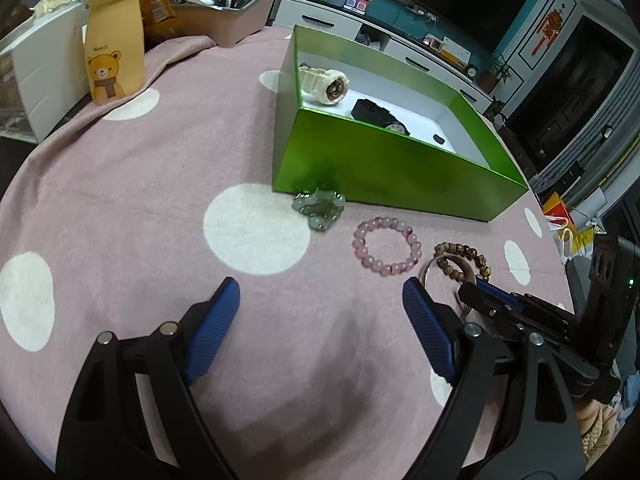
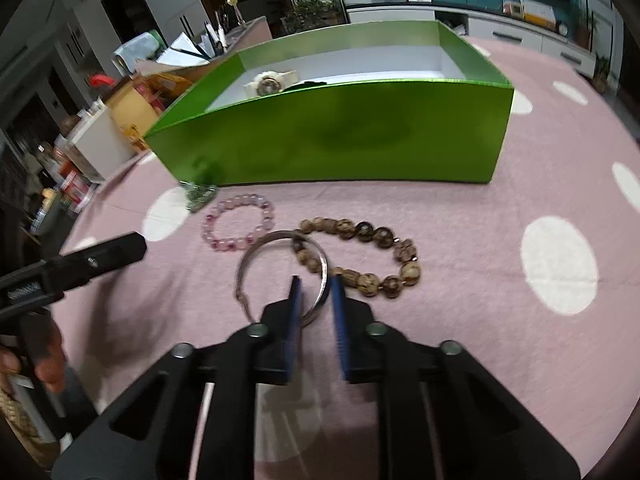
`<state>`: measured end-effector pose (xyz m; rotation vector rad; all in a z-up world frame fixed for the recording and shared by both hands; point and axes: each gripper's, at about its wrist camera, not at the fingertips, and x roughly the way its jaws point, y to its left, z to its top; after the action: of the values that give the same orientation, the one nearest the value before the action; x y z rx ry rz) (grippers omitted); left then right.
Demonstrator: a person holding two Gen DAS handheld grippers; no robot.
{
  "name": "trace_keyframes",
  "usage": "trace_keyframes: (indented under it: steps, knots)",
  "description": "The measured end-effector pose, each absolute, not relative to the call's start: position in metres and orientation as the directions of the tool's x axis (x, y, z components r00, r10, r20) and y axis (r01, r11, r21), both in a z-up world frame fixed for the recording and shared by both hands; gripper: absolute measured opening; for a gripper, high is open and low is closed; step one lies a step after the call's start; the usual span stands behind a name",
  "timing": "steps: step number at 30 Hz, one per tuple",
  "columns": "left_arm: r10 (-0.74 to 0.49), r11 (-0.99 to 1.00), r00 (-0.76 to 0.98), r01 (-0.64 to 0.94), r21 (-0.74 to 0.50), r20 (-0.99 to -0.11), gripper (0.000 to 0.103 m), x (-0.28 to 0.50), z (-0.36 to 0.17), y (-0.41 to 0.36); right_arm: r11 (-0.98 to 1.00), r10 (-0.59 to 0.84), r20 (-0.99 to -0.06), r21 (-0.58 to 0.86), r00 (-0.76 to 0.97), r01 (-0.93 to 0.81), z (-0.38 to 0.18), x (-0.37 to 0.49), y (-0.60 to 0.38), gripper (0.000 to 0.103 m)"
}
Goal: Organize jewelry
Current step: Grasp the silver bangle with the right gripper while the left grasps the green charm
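Left wrist view: left gripper (image 1: 320, 300) spread wide over pink dotted cloth (image 1: 140, 208), nothing between pads. Green stone cluster (image 1: 319, 206) against green box (image 1: 384, 168); cream watch (image 1: 325, 82) and black watch (image 1: 378, 116) inside.
Right wrist view only: right gripper (image 2: 316, 286) nearly closed astride silver bangle (image 2: 256, 252) rim, overlapping brown bead bracelet (image 2: 360, 256), pink bead bracelet (image 2: 240, 222) beside; black watch mostly hidden.
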<state>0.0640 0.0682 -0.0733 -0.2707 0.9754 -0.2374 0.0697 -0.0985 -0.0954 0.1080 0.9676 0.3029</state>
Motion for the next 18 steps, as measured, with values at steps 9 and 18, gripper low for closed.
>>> trace_keyframes:
  steps: [9, 18]
  knots:
    - [-0.31, 0.945, 0.547, 0.084, -0.317, -0.778, 0.085, 0.078, -0.077, 0.059, 0.96, 0.267, -0.749, 0.155, 0.606, -0.232, -0.082, 0.062, -0.104, 0.003]
    - [-0.271, 0.955, 0.563, 0.054, -0.293, -0.781, 0.076, 0.095, -0.081, 0.049, 0.962, 0.271, -0.724, 0.177, 0.635, -0.208, -0.074, 0.063, -0.121, 0.003]
